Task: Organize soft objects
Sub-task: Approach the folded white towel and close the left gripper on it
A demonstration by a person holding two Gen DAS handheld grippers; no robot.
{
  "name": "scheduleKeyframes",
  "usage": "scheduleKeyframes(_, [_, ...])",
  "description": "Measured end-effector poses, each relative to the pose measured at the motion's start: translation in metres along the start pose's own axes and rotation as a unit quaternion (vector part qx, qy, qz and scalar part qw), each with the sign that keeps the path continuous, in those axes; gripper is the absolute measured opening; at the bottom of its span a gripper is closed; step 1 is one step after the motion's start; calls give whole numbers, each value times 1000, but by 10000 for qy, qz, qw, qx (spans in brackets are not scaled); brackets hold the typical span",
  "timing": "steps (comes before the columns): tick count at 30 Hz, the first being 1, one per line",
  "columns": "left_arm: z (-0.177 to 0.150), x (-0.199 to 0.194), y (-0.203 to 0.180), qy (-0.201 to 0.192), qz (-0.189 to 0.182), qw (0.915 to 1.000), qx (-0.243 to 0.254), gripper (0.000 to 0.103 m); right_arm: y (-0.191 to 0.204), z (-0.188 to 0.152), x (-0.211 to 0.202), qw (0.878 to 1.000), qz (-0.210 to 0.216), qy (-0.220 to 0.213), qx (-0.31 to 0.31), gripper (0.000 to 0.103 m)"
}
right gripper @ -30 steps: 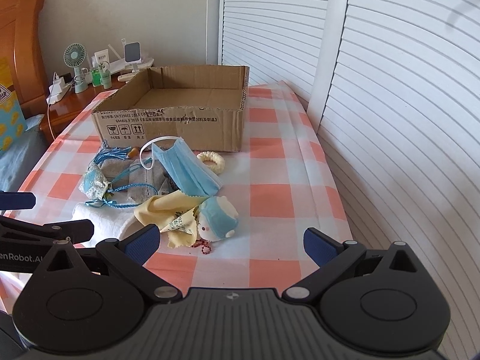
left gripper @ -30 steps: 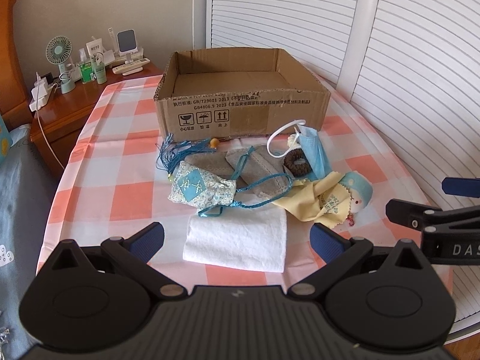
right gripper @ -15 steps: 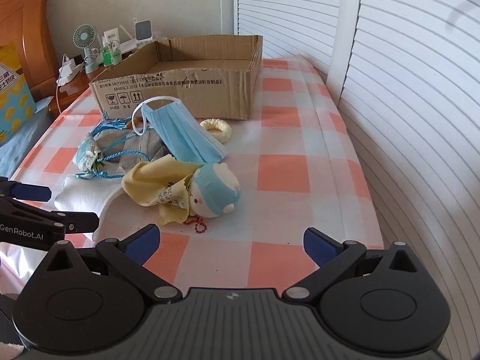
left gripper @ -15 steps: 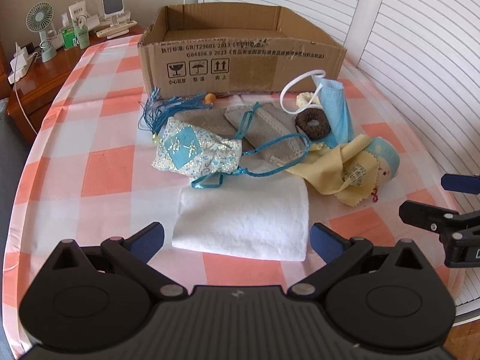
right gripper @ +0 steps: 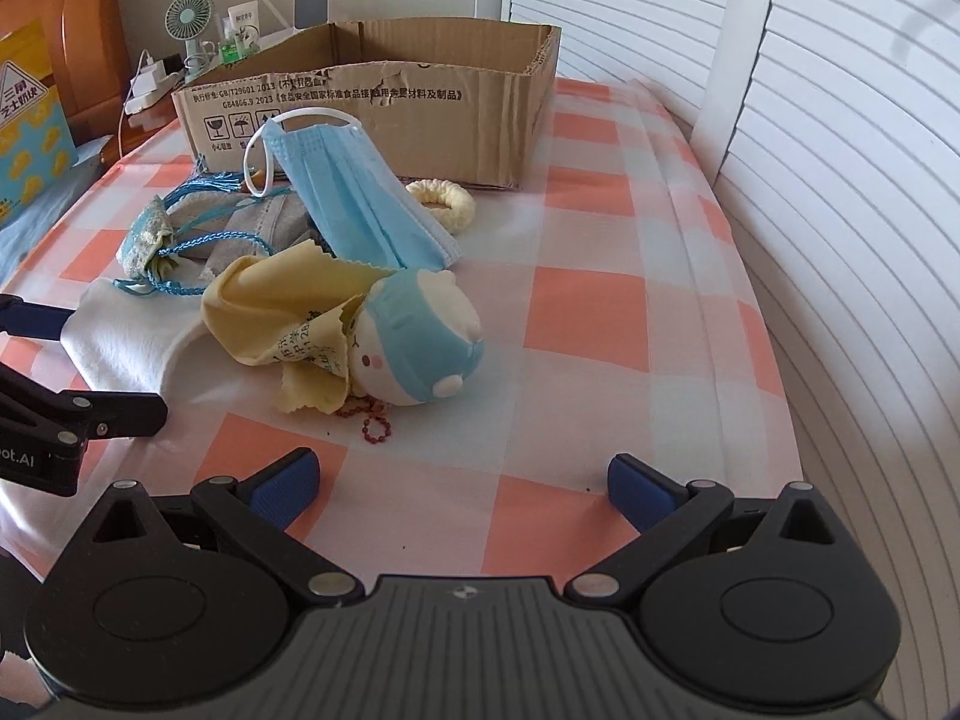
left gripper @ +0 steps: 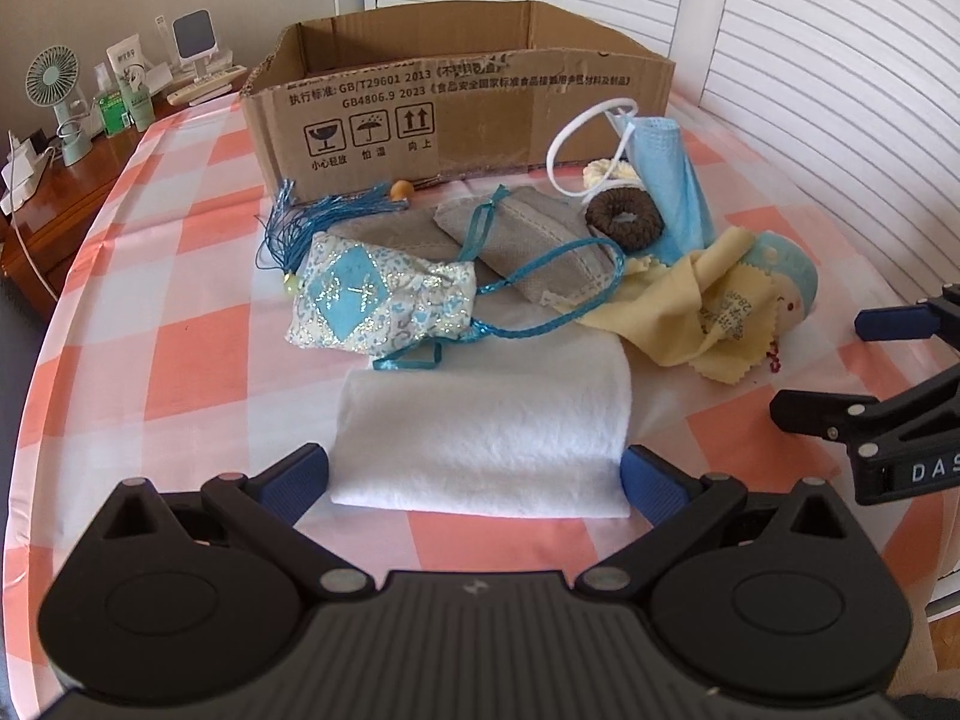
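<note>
An open cardboard box (left gripper: 456,102) stands at the back of the checked table. In front of it lies a pile: a folded white towel (left gripper: 486,426), a blue patterned sachet (left gripper: 378,300), grey pouches (left gripper: 528,240), a brown scrunchie (left gripper: 624,219), a blue face mask (right gripper: 354,198), a yellow cloth (right gripper: 282,312), a blue-capped plush doll (right gripper: 420,348) and a cream scrunchie (right gripper: 441,198). My left gripper (left gripper: 474,480) is open, its fingers on either side of the towel's near edge. My right gripper (right gripper: 462,486) is open and empty, just short of the doll.
A wooden bedside table (left gripper: 66,180) at the back left carries a small fan (left gripper: 54,90), bottles and chargers. White slatted doors (right gripper: 840,120) run along the right, close to the table edge. A red bead chain (right gripper: 372,420) lies by the doll.
Both grippers have moved forward and down toward the pile. The left one now straddles the towel's near edge; the right one has closed in on the doll.
</note>
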State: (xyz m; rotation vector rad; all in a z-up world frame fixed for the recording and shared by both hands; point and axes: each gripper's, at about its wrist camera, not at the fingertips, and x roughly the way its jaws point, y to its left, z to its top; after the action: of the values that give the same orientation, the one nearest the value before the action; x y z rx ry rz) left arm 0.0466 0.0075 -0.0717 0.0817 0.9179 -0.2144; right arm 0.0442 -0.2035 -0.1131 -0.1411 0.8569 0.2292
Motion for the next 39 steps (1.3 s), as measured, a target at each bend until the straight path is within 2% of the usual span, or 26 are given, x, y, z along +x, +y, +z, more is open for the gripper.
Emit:
scheduleKeyframes(12, [22, 16, -5, 19, 89, 9999, -101, 103, -2, -6, -1, 9995, -49, -301, 11, 103])
scheduleKeyframes(19, [13, 12, -4, -104, -6, 9999, 9, 102, -1, -14, -2, 9983, -55, -578, -39, 103])
scheduleKeyframes(24, [14, 9, -3, -175, -70, 9998, 18, 96, -1, -14, -2, 9983, -51, -584, -28, 103])
scheduleKeyframes(25, [14, 10, -3, -176, -70, 9998, 31, 95, -1, -14, -2, 9983, -60, -579, -22, 103])
scheduleKeyframes(28, [14, 6, -6, -232, -106, 9996, 109, 81, 0, -14, -2, 9983, -92, -583, -22, 103])
scheduleKeyframes(30, [13, 2, -7, -253, -147, 9995, 149, 67, 0, -15, -2, 9982, -110, -589, -9, 103])
scheduleKeyframes(32, [10, -3, -5, -266, -224, 9993, 148, 60, 1, -15, -2, 9981, -130, -601, -1, 103])
scheduleKeyframes(35, [4, -11, -3, -267, -296, 9991, 150, 55, 2, -15, -3, 9981, -170, -597, 22, 103])
scheduleKeyframes(39, [-7, -22, 3, -186, -215, 9992, 295, 55, 5, -15, -4, 9982, -214, -561, -4, 103])
